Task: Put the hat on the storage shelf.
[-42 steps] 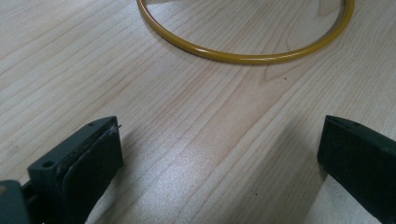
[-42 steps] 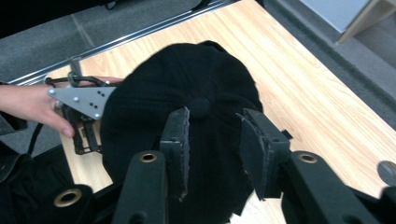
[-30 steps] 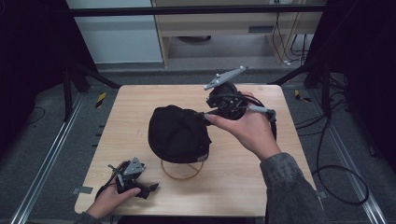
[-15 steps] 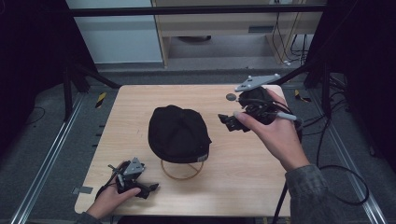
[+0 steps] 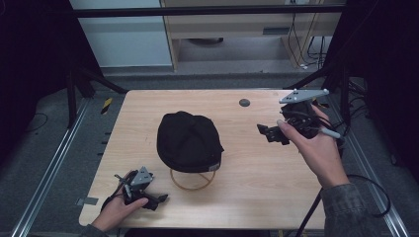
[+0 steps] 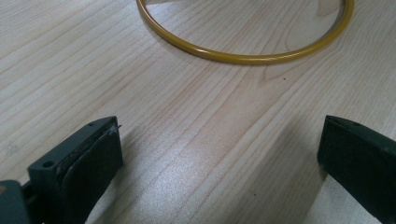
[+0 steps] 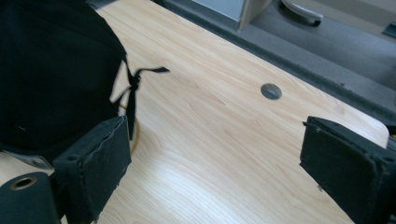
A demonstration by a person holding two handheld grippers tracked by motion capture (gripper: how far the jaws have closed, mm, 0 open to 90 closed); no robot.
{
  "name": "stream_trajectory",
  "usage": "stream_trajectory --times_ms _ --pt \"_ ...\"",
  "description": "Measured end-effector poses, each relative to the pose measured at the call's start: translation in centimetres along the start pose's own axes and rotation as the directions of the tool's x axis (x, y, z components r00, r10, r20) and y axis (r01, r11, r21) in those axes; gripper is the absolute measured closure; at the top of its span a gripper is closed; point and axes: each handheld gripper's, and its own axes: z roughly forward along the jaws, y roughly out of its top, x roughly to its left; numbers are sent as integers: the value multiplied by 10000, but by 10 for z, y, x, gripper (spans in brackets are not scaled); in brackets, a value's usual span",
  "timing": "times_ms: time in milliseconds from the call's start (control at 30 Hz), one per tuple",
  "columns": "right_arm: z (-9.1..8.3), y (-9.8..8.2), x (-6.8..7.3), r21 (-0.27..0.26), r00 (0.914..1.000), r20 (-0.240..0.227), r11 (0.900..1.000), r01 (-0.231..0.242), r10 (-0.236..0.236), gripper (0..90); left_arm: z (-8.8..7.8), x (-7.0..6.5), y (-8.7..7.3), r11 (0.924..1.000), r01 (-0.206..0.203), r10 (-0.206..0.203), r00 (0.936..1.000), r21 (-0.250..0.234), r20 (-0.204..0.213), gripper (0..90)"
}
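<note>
Since a second ago the right gripper (image 5: 273,134) had let go of the cap (image 5: 189,141) mid-table and swung right, jaws wide; the left gripper (image 5: 157,199), wide too, sat near the ring (image 6: 243,51), so pulling away slowly seemed best.

a black cap (image 5: 188,141) sits on a yellow ring (image 5: 191,178) mid-table and is the main obstacle on the wooden table (image 5: 257,197). right of the cap lies open bare wood, with the right gripper (image 5: 273,133) held above it, jaws wide apart. behind the cap, only a small grey disc (image 5: 244,102). left of the cap is bare wood; the left gripper (image 5: 148,199), jaws spread, occupies the near-left corner.
</note>
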Motion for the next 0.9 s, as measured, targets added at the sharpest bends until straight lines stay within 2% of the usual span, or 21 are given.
stream_trajectory --times_ms 167,433,800,900 --pt "6 -15 -9 244 9997 158 9995 -210 207 98 0 0 0 10000 -15 15 10000 1 9 0" --pt "13 -36 -18 46 9984 348 9990 -438 436 106 0 0 0 10000 -39 39 10000 31 37 0" --pt "39 -69 -17 -7 9956 791 9987 -503 501 106 0 -1 0 10000 -89 89 9999 33 85 0" --pt "49 -79 -15 102 9961 691 9984 -561 553 109 0 -1 0 10000 -89 89 9999 34 86 0"
